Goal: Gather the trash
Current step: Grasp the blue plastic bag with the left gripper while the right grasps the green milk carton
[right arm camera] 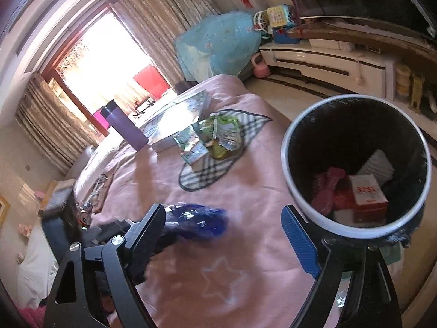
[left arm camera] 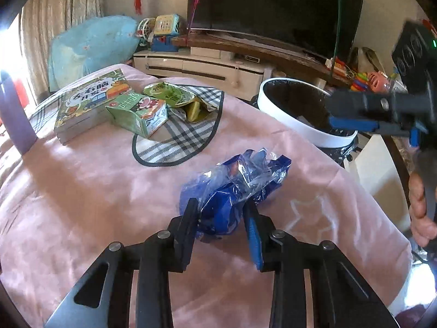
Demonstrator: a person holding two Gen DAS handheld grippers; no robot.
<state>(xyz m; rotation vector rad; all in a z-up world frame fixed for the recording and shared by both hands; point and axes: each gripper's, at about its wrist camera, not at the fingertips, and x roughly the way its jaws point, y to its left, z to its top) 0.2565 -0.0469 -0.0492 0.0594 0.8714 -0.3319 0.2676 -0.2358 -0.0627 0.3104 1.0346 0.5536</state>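
A crumpled blue plastic wrapper (left arm camera: 232, 188) lies on the pink cloth, and my left gripper (left arm camera: 221, 213) is shut on its near end. The wrapper also shows in the right wrist view (right arm camera: 199, 220). My right gripper (right arm camera: 224, 227) is open and empty, above the table's right edge beside the white-rimmed trash bin (right arm camera: 289, 169); it shows in the left wrist view (left arm camera: 352, 112) over the bin (left arm camera: 273, 101). A green drink carton (left arm camera: 136, 114) and a green snack bag (left arm camera: 174, 98) lie on a plaid mat further back.
A picture book (left arm camera: 82, 106) lies at the back left and a purple bottle (right arm camera: 123, 125) stands beside it. The bin holds a red-and-white box (right arm camera: 368, 194) and pink trash (right arm camera: 326, 188). A TV cabinet (left arm camera: 204, 68) stands behind.
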